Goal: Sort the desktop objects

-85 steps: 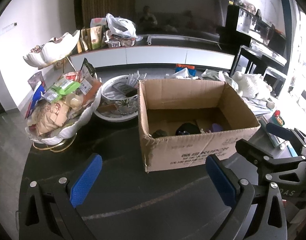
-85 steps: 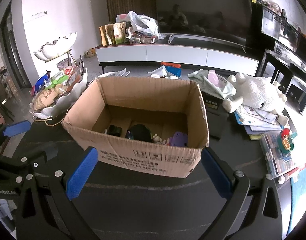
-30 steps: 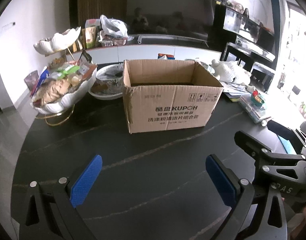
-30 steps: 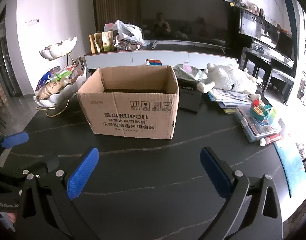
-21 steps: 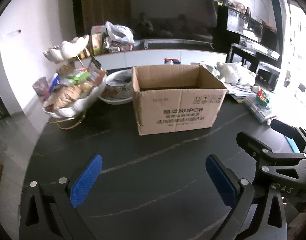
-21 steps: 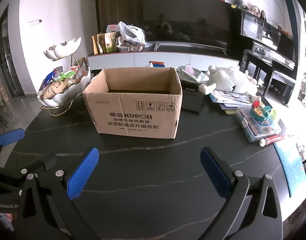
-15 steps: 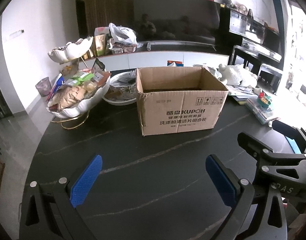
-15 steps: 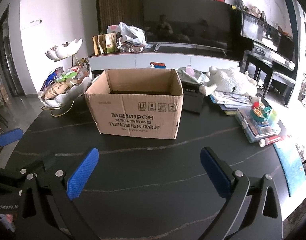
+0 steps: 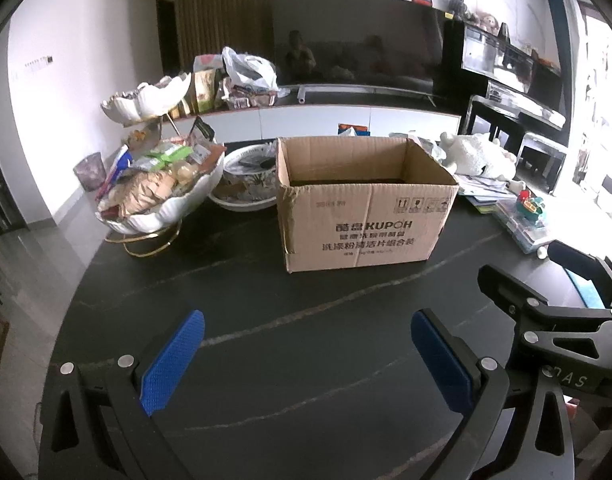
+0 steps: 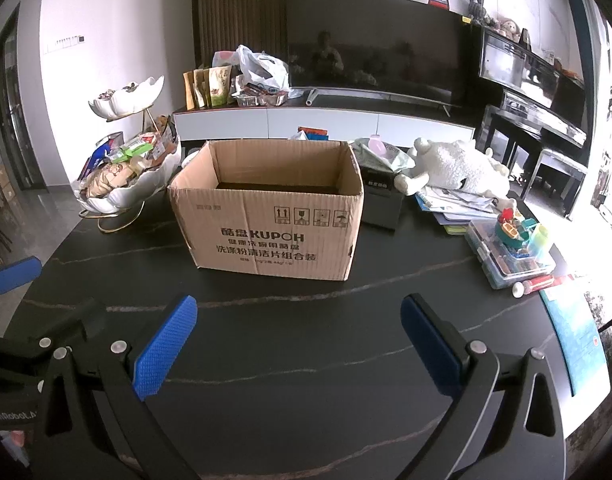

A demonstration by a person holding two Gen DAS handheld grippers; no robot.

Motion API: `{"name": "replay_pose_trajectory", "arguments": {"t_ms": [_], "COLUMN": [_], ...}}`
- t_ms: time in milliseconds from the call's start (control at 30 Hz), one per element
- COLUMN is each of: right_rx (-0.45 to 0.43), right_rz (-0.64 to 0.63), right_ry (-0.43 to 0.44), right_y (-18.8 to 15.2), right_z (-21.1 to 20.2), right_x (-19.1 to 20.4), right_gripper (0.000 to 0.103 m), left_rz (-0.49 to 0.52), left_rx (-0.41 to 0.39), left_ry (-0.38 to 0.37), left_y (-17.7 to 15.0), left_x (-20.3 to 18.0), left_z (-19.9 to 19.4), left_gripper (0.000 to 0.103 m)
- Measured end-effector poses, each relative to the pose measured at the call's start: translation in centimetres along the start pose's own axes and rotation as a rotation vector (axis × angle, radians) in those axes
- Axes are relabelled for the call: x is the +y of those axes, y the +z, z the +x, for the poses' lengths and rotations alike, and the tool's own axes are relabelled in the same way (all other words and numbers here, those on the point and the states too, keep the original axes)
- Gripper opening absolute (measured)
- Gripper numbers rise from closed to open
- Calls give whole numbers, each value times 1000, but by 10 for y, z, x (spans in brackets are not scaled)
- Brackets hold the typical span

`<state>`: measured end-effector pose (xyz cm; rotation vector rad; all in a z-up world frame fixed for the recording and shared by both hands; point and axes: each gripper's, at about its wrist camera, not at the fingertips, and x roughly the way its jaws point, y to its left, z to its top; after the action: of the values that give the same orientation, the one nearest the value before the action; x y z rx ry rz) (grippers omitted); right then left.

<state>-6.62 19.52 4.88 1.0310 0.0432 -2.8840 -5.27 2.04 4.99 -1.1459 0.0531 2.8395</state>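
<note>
The left gripper has its blue pads wide apart and holds nothing; it hangs above the dark table. The right gripper is the same, wide apart and empty. In the left wrist view the right gripper appears at 4 o'clock.

The cardboard box stands upright on the table at 12 o'clock from both grippers, well apart from them, with its top open. What lies inside cannot be seen. At 10 o'clock stands a white tiered snack dish. At 2 o'clock lie a white plush toy, papers and a clear plastic case with small toys on it.
</note>
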Motion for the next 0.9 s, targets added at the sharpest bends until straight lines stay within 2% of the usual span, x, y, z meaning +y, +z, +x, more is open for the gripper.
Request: {"name": "replay_pose_trajectory", "arguments": {"t_ms": [433,633,900], "right_rx": [0,-3,5], "right_rz": [-6,-9,-14], "right_ry": [-6,-12,-16], "right_y": [1,2,1], "right_z": [-1,-3,-2], "right_x": [0,0,0], "right_gripper": [101,101,101], "left_rz": [3,-11,3], "left_rx": [-4,0,-5], "left_ry": [1,-21,-3], "left_y": [0,0,0], "left_x": [0,1,-1], "left_z": [-1,1,0], "left_gripper": [102,102,102]}}
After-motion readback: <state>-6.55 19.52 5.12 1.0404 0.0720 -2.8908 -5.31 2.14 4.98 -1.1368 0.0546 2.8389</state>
